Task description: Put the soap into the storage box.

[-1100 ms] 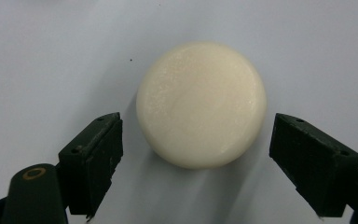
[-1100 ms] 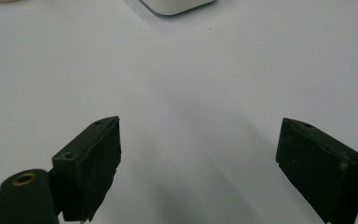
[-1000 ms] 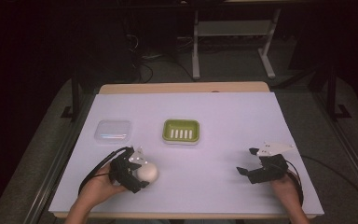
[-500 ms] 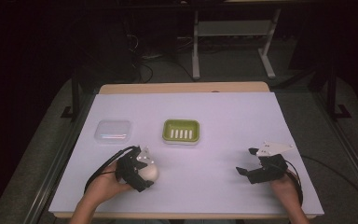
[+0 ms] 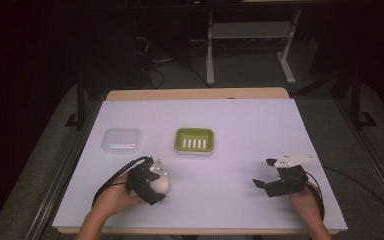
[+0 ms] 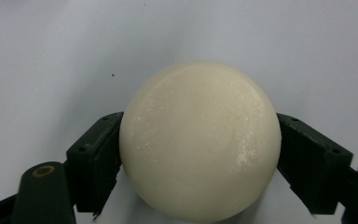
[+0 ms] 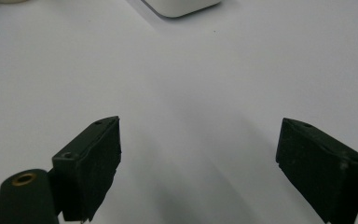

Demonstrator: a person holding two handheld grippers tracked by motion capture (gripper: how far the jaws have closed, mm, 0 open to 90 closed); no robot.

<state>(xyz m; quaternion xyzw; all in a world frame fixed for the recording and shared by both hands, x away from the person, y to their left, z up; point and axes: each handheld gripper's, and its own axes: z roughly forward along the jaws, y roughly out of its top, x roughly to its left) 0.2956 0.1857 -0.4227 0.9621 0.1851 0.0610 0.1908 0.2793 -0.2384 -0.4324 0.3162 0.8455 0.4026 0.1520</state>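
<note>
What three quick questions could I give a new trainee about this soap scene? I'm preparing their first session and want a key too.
1. True or false: the left gripper is shut on the round white soap.
2. What stands between the right gripper jaws: A) the soap, B) nothing but bare table, C) the lid?
3. Which thing lies left of the green soap dish in the high view?

Key
1. True; both jaws press its sides.
2. B.
3. The clear plastic box.
</note>
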